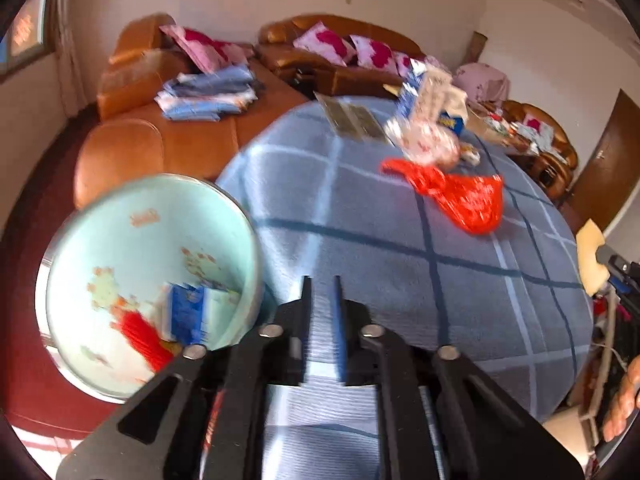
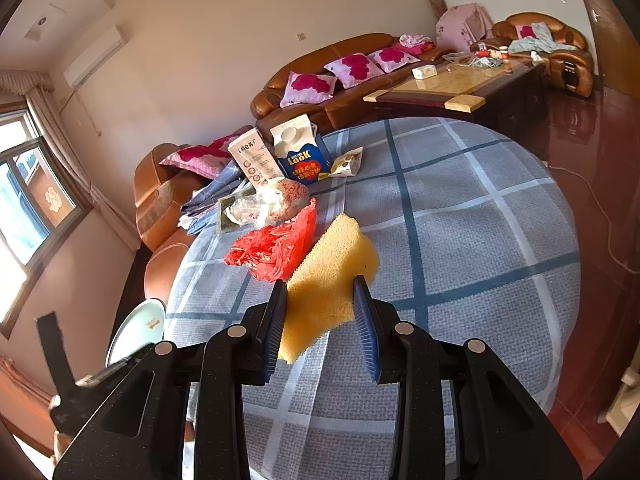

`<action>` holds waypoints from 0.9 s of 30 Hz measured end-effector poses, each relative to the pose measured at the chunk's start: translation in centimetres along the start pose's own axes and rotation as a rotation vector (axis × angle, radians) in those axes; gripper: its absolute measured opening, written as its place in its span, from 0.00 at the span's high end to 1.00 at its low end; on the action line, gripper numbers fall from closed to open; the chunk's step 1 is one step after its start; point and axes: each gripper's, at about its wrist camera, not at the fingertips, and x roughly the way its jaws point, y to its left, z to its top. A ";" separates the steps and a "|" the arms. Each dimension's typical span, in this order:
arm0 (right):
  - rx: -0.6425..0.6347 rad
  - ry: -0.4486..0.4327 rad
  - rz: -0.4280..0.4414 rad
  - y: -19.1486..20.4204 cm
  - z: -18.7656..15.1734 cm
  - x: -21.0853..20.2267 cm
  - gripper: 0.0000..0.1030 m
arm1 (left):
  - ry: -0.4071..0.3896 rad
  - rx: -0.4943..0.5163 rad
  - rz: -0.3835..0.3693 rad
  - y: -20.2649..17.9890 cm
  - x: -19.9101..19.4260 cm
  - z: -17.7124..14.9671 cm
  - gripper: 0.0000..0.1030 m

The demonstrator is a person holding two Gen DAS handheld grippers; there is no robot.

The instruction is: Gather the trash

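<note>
Red plastic bag on table, lying far-left past the sponge clamped in right gripper; left gripper, narrowly parted and empty, beside the bin, seems likelier to fetch it.

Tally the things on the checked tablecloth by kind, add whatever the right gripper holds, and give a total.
Cartons: 2, the blue LOOK carton and the white carton
Plastic bags: 2, the red bag and the clear bag
Packets: 2, the small pouch and the dark flat packet
Sponges: 1, the yellow sponge in the right gripper
Total: 7
</note>
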 end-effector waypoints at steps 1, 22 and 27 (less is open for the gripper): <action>0.002 0.002 0.005 0.0 0.0 0.0 0.67 | -0.018 -0.002 0.024 0.4 -0.8 0.2 0.65; -0.062 0.015 0.048 3.2 -0.3 1.1 0.67 | 0.002 -0.220 0.384 17.2 -8.1 -7.8 0.73; -0.110 0.016 0.067 4.8 -0.6 1.0 0.67 | -0.043 -0.212 0.345 15.4 -8.8 -6.5 0.62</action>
